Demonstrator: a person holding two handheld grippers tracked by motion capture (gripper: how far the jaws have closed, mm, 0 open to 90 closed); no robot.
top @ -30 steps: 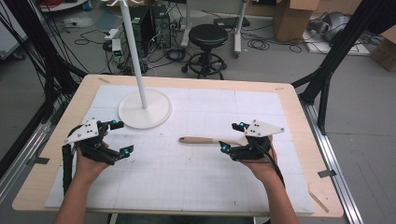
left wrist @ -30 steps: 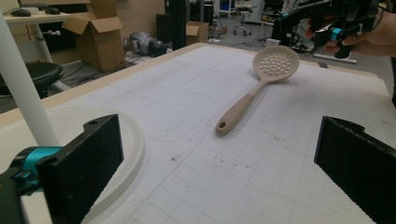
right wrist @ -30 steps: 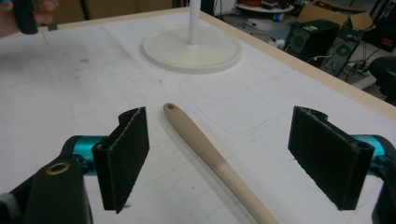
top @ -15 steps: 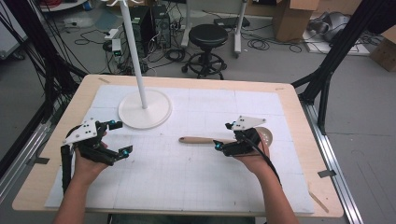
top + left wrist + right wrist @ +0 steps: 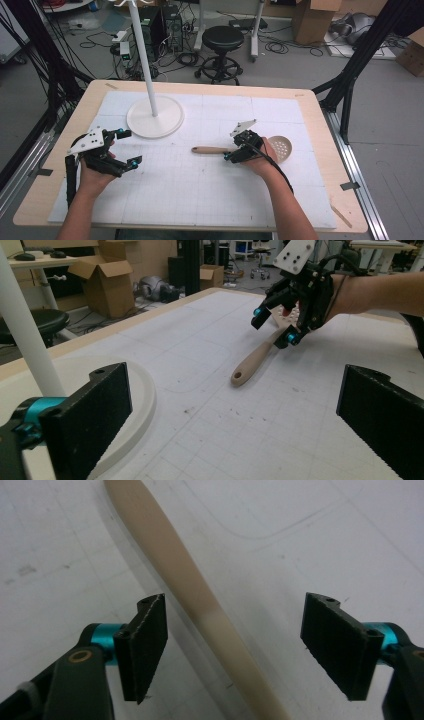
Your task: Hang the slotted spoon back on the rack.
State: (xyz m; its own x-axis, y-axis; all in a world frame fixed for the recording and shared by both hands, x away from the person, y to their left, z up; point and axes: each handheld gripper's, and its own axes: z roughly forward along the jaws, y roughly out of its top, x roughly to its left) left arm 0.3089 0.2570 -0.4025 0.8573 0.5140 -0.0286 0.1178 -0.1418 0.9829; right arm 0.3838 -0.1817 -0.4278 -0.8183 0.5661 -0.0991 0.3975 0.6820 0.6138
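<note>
Even, diffuse overhead lighting is seen throughout; soft, short shadows are cast beneath the white stand [image 5: 154, 116] toward 5 o'clock. In the right gripper view the wooden handle [image 5: 190, 587] is rendered soft, and slight bending of straight lines is noted at the high view's edges

the high view looks forward and down over the whole table [image 5: 310, 102]. the left gripper view sits low, facing across the mat toward the spoon [image 5: 255, 362]. the right gripper view hangs close above that spoon's handle [image 5: 185, 580].

Grey floor [image 5: 380, 130], black stool [image 5: 223, 37], cardboard boxes [image 5: 312, 17]
</note>
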